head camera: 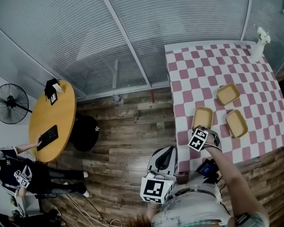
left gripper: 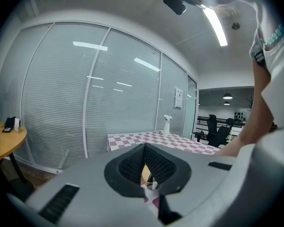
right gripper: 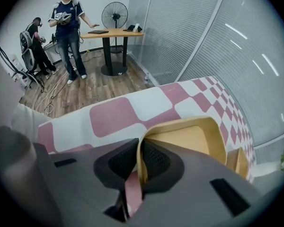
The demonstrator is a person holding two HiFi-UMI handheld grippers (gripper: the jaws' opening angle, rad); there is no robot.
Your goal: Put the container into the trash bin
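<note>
The left gripper [left gripper: 145, 167] and right gripper [right gripper: 138, 163] are grey, with black meshed pads [left gripper: 131, 167] lining the jaws and a black-and-white marker cube [head camera: 156, 189] behind each.

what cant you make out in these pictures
Trash bin: no view clearly shows one.
Right gripper view: the right hand-held gripper covers the near end of the container it grips.
Head view: things on the round table are too small to name.
Left gripper view: the left hand-held gripper hides most of the checked table.

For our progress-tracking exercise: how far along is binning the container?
Done: the right gripper is at the nearest container. In hand: its fingers clamp that container's rim while it sits on the checkered table. Left: lifting it and dropping it into a bin, which no view shows.
</note>
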